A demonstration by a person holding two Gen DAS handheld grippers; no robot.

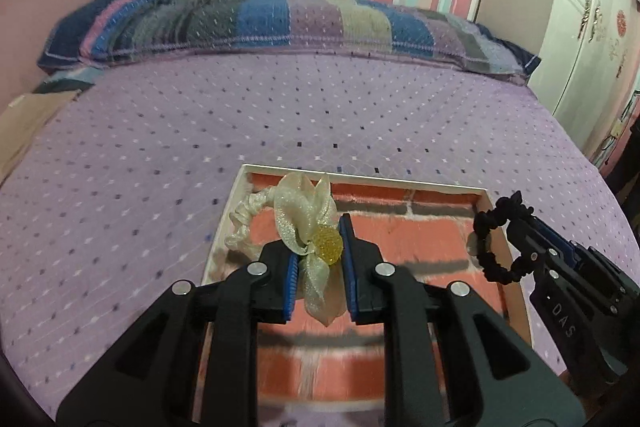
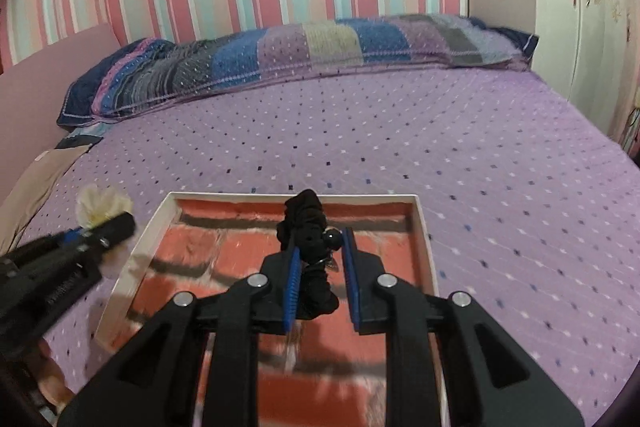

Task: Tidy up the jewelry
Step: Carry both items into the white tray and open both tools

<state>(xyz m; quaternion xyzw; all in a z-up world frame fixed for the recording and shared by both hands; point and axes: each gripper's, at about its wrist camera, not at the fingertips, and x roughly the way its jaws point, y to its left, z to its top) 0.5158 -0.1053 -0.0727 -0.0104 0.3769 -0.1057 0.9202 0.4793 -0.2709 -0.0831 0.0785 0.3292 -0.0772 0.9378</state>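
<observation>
A cream ribbon scrunchie with a yellow bead [image 1: 316, 247] hangs over the near left part of a shallow white-rimmed tray [image 1: 360, 179] lined with a red brick pattern. My left gripper [image 1: 320, 243] is shut on it, the bead pressed between the blue pads. In the left wrist view my right gripper [image 1: 516, 223] hovers at the tray's right rim, holding a black scrunchie [image 1: 500, 247]. From the right wrist, the black scrunchie [image 2: 308, 239] with its small dark bead sits between the fingers of my right gripper [image 2: 322, 243], above the tray [image 2: 240, 195]. There my left gripper [image 2: 120, 223] shows at the left with the cream scrunchie [image 2: 102, 205].
The tray rests on a bed with a purple dotted cover [image 1: 200, 131]. A long striped pillow [image 1: 280, 23] lies along the striped wall. A white wardrobe [image 1: 592, 27] stands at the right, a pink panel [image 2: 48, 75] at the left.
</observation>
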